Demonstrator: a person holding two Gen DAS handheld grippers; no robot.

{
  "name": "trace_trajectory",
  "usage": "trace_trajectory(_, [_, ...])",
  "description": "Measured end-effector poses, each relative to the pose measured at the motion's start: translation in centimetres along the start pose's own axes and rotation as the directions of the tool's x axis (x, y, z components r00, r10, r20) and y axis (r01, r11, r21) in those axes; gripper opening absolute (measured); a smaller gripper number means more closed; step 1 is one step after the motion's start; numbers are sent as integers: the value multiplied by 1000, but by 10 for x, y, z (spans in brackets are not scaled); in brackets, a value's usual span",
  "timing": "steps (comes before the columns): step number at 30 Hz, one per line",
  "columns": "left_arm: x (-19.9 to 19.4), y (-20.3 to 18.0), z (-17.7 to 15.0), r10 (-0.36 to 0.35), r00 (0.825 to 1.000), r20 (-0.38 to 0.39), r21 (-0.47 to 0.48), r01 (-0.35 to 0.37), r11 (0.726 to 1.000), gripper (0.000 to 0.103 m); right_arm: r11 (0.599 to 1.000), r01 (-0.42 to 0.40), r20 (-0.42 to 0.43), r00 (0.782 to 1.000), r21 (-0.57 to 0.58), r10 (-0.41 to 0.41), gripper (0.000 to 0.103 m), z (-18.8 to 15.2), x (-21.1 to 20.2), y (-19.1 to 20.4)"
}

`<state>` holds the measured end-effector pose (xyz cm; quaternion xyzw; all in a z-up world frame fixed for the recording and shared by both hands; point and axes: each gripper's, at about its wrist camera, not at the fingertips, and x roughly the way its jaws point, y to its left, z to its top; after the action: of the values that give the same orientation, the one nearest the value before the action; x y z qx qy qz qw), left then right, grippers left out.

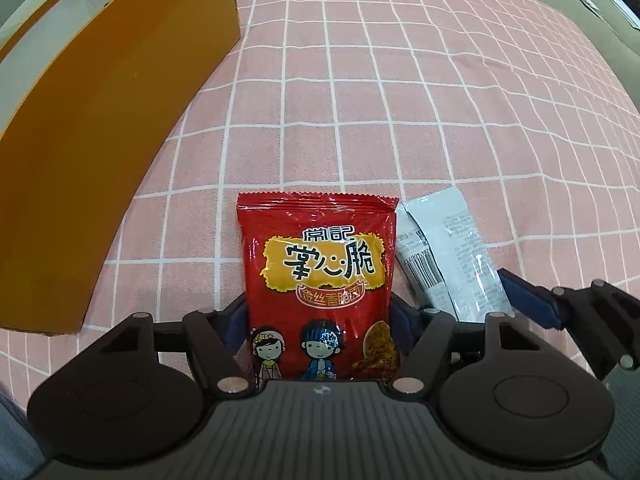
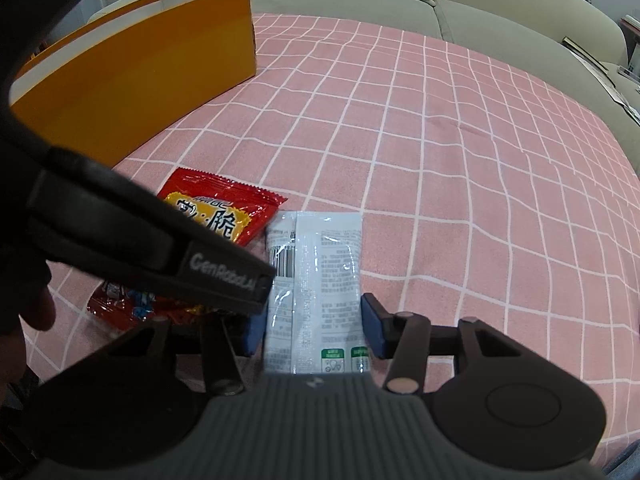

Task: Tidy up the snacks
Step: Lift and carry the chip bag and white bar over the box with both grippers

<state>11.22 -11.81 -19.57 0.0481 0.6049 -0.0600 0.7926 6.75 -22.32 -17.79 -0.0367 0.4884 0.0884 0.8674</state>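
1. The left gripper (image 1: 318,320) points down over a red snack packet (image 1: 318,276) lying flat on the pink checked cloth (image 1: 400,100) that covers the desk. Its fingers (image 1: 234,322) stand spread either side of the packet's lower half, low centre of the left wrist view. Whether the pads touch the foil yet I cannot tell; no squeeze shows in the wrapper.

2. The right gripper (image 2: 314,330) straddles a white snack packet (image 2: 320,280), low centre of the right wrist view. Its fingers (image 2: 374,330) sit close against both long edges, apparently pinching it, though the packet lies flat and unlifted.

3. The two packets lie just beside each other, edges touching or nearly so. The left gripper's dark body crosses the left of the right wrist view, above part of the red packet.

4. An orange box (image 1: 100,140), upper left in both views, is judged to be where the snacks go. Its inside is hidden.

5. Risks, as judgement:
   - Glossy foil may slide out of a shallow edge grip on lifting.
   - A hard squeeze may crush the crisp contents.
   - The grippers work close together; lifting both at once could knock them together or drag the neighbouring packet.
   - The cloth may snag in the pads and ruck up.
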Motion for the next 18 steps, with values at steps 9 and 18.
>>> trace_trajectory(9, [-28, 15, 3, -46, 996, 72, -10, 47, 999, 78, 997, -33, 26, 999, 71, 32, 45, 3, -10, -12])
trace_trajectory(18, [-76, 29, 8, -86, 984, 158, -7, 88, 996, 78, 990, -49, 101, 994, 136, 35, 45, 12, -42, -21])
